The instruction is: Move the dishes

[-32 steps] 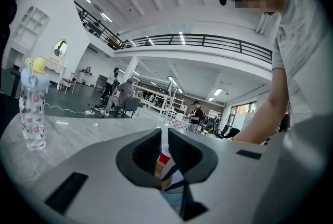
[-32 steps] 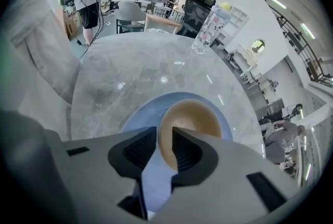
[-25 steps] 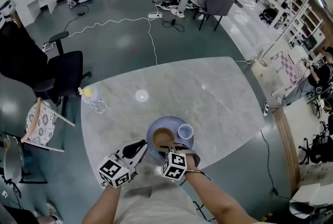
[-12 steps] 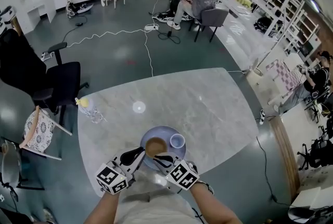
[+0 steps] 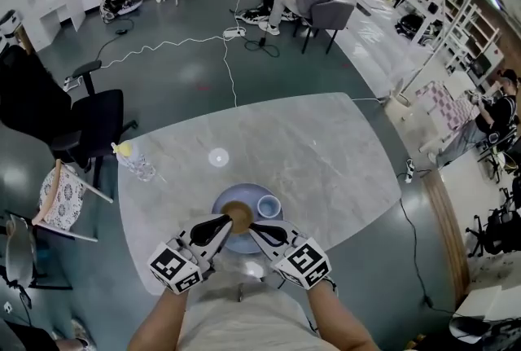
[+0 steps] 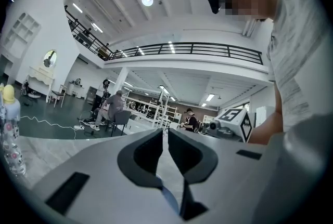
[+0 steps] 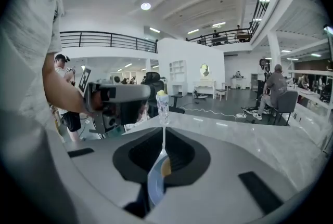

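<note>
Plate (image 5: 244, 191): at the surface's (image 5: 317, 154) near edge, carrying a brown bowl (image 5: 237, 215) and a small cup (image 5: 269, 207).
My left tongs (image 5: 220, 224): pinching the plate's rim.
My right tongs (image 5: 259, 229): pinching its rim too.

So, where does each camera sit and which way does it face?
Head view: on the person's head, facing steeply down at the marble table; forearms, left gripper, right gripper show.
Left gripper view: on that gripper, facing the right one; torso and arm show.
Right gripper view: on that gripper, facing the water bottle; an arm shows.
Shared: all show the gripped blue plate.
</note>
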Available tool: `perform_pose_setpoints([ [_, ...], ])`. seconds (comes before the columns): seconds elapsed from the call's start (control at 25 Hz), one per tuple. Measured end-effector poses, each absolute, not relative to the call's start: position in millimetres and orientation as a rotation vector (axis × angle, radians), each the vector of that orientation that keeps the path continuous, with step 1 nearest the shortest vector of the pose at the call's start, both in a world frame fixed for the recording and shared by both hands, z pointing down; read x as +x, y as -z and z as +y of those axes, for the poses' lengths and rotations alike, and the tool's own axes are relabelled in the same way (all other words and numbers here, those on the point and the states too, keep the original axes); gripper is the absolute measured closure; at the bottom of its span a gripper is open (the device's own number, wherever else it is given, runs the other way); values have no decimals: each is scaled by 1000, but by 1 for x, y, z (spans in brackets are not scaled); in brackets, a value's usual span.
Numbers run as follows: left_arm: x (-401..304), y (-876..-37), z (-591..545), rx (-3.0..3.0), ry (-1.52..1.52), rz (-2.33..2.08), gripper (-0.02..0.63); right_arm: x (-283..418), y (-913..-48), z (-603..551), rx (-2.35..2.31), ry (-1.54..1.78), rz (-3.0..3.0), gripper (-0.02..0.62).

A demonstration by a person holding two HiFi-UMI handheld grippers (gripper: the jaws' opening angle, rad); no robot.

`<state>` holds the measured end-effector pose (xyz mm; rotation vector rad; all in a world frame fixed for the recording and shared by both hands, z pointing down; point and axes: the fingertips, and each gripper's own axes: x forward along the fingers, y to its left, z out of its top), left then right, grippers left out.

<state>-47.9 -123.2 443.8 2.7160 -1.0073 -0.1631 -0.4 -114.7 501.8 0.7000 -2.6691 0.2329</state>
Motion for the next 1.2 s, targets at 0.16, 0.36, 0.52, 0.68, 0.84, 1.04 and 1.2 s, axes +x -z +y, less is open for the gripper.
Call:
perform_pose_setpoints([
  [0.16,-37,-423,-120,2762,198,-975,572,19,-473,-118,787,-258,-2750,568],
  [0.36,-35,-401,-124,2808,242,-950,572,37,-431,-128,864,-258,-2872,574],
  [0.52,-36,-382,-128,2856,251,-973,572,47,-400,-138,920,-188,-2922,575],
  [0.68,-37,-365,-128,2885,271,-996,572,52,-382,-143,948,-148,-2952,576],
  [0.84,-38,-354,-127,2911,280,-1024,572,55,-373,-142,961,-133,-2975,577],
  [1.04,-36,-345,-124,2931,281,-1031,572,58,-370,-137,975,-92,-2951,577],
  [1.2,-34,-342,-122,2942,275,-1026,574,60,-364,-136,979,-81,-2960,577],
])
